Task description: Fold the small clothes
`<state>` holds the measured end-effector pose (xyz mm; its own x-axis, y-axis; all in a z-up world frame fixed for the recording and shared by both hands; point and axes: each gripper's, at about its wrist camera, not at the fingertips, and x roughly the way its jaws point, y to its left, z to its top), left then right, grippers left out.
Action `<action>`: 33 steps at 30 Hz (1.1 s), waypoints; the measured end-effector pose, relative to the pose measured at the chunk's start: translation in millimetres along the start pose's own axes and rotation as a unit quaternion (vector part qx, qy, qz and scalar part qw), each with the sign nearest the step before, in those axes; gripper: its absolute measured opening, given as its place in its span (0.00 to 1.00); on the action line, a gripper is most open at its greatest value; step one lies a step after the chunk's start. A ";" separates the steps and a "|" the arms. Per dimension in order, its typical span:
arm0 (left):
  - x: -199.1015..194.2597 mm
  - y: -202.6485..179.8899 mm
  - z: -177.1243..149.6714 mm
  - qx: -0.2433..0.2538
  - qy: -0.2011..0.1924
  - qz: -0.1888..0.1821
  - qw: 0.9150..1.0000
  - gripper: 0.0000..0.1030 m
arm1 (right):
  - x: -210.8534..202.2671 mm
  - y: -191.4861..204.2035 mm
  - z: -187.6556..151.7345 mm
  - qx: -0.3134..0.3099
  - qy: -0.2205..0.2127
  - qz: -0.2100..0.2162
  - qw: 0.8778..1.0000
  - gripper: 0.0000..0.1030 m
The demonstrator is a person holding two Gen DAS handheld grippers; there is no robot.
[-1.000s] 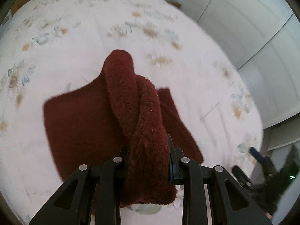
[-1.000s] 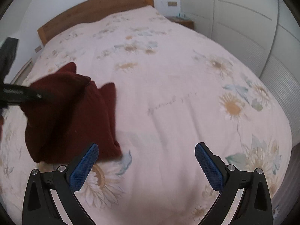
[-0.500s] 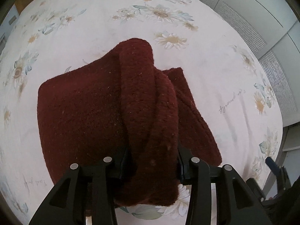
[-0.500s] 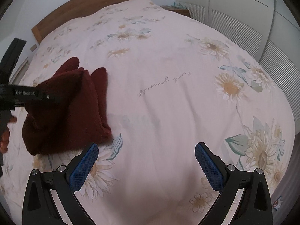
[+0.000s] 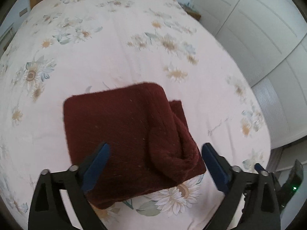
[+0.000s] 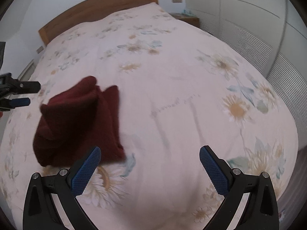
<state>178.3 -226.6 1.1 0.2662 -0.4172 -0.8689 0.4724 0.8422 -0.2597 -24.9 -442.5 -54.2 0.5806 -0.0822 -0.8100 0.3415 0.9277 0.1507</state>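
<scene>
- Bedroom, daylight: wide bed under a pale pink floral cover, wooden headboard against the far wall, white slatted wardrobe doors along the right side.
- Low wooden nightstand tucked between headboard corner and wardrobe.
- Dark red knitted garment lying folded on the cover, a blocky bundle with a thicker rolled ridge along its right edge and a lower layer poking out on that same side.
- Seen from the right wrist camera: same garment on the left part of the bed, near the foot end, resting flat on the cover with two soft peaks at its far edge.
- Left gripper poised just above the bundle, jaws opening and already spread wide, blue pads clear of the knit on both sides; fabric showing between the fingers but not pinched.
- Left gripper also glimpsed at the left edge of the right wrist view, tips apart, short of the garment.
- Right gripper held over bare floral cover, well to the right of the garment, blue textured pads spread apart with nothing between them.
- Printed daisy peeking out from under the bundle's near edge.
- Faint cursive lettering printed on the cover, right of the garment; too blurred to read.
</scene>
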 end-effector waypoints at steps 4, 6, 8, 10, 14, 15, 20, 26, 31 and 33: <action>-24.2 26.2 -0.7 -0.004 -0.017 0.027 0.999 0.98 | -2.7 33.6 27.9 -0.047 -0.001 0.008 0.999 1.00; -30.9 37.6 -6.5 -0.003 -0.024 0.044 0.999 0.99 | -0.1 54.3 43.5 -0.074 0.004 0.017 0.997 0.99; -35.1 51.7 -17.5 0.000 -0.027 0.059 0.998 0.99 | 4.9 74.3 58.8 -0.094 0.012 0.030 0.995 0.99; -36.8 65.5 -31.6 0.001 -0.021 0.070 0.997 0.99 | 13.8 95.8 74.0 -0.110 0.028 0.039 0.993 0.99; -33.7 88.3 -57.5 -0.001 -0.013 0.085 0.996 0.99 | 39.4 135.2 98.6 -0.127 0.072 0.073 0.987 0.93; -32.1 93.5 -63.4 -0.004 -0.011 0.089 0.996 0.99 | 47.8 145.0 101.9 -0.132 0.086 0.075 0.985 0.92; -25.5 112.0 -83.9 -0.020 0.004 0.081 0.997 0.99 | 98.6 184.0 100.9 -0.139 0.184 0.114 0.966 0.91; -20.3 119.8 -92.2 -0.025 0.012 0.075 0.997 0.99 | 131.7 178.8 73.2 -0.148 0.233 0.067 0.959 0.53; -15.0 119.8 -93.5 -0.022 0.013 0.074 0.997 0.98 | 131.8 138.6 61.8 -0.086 0.235 0.104 0.963 0.29; -12.7 120.5 -92.9 -0.025 0.014 0.072 0.997 0.99 | 126.0 126.3 59.4 -0.072 0.224 0.121 0.964 0.27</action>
<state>153.7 -88.1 -58.3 0.3044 -0.2811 -0.9101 0.3874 0.9094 -0.1513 135.3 -357.3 -103.6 0.2418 0.2781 -0.9296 0.1111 0.9438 0.3112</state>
